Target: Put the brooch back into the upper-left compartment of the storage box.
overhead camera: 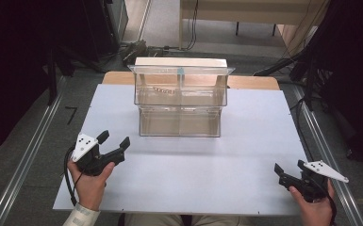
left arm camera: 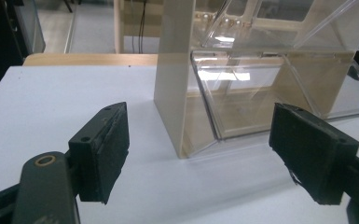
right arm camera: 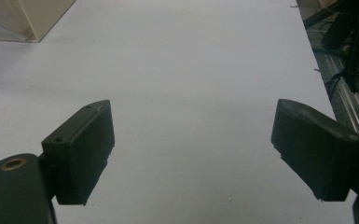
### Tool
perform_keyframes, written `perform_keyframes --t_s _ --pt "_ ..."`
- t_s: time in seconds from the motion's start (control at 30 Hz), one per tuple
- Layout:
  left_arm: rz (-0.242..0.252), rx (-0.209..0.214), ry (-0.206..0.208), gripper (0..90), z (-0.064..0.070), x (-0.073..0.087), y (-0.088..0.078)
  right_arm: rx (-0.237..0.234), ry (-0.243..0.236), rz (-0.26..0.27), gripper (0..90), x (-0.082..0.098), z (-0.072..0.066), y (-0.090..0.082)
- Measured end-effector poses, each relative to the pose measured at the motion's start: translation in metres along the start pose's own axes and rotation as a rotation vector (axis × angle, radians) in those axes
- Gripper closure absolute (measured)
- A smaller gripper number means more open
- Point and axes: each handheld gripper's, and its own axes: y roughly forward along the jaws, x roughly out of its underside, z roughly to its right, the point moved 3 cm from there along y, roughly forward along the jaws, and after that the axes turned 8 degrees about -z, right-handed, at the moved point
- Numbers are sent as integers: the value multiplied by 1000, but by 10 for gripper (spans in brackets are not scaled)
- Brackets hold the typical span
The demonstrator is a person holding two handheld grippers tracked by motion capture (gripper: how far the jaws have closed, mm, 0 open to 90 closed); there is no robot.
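Toward twelve o'clock on the white table (overhead camera: 193,174), a clear plastic box (overhead camera: 179,101) of two tiers, upright, with a cream back panel (overhead camera: 181,62) behind it. Inside the upper tier, a short string of small pale beads (overhead camera: 162,89), too small to read further. Under the far end of the white top, a strip of wooden edge (overhead camera: 254,82) at one o'clock.

At eight o'clock from the table's middle, the left gripper (overhead camera: 114,140) in the left hand (overhead camera: 90,181), pointed toward two o'clock at the box's lower near corner. Jaws spread wide, nothing between them, near the box but apart from it. Along the left gripper view, the same wide gap (left arm camera: 198,144), with the box's cream side wall (left arm camera: 172,93) and clear lower front (left arm camera: 242,102) just beyond at twelve o'clock, and bare table below.

At four o'clock, near the table's near corner, the right gripper (overhead camera: 290,168) in the right hand (overhead camera: 313,207), pointed toward ten o'clock. Jaws wide apart here too, holding nothing (right arm camera: 191,140); only plain white tabletop between and ahead of them, with a corner of the box (right arm camera: 32,21) far off at eleven o'clock in the right gripper view. Well apart from the box and from the left gripper.
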Motion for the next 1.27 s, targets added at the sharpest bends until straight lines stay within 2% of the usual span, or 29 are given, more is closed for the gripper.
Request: perform_keyframes --t_s 0.13,0.23,0.43,0.93,1.17,1.27 --pt "-6 -15 -10 205 -6 7 -5 2 1 4 117 0 1 0" --pt "10 -43 -22 204 -11 12 -11 0 0 2 117 0 1 0" --pt "17 -60 -29 204 -17 17 -17 1 -4 2 117 0 -1 0" --pt "-52 -118 -63 204 -40 42 -29 0 -1 3 117 0 1 -1" --pt "-73 -149 -61 196 -47 48 -30 0 -3 1 108 0 1 0" --pt "-119 -171 -47 174 -52 53 -23 1 -16 -25 84 2 0 6"
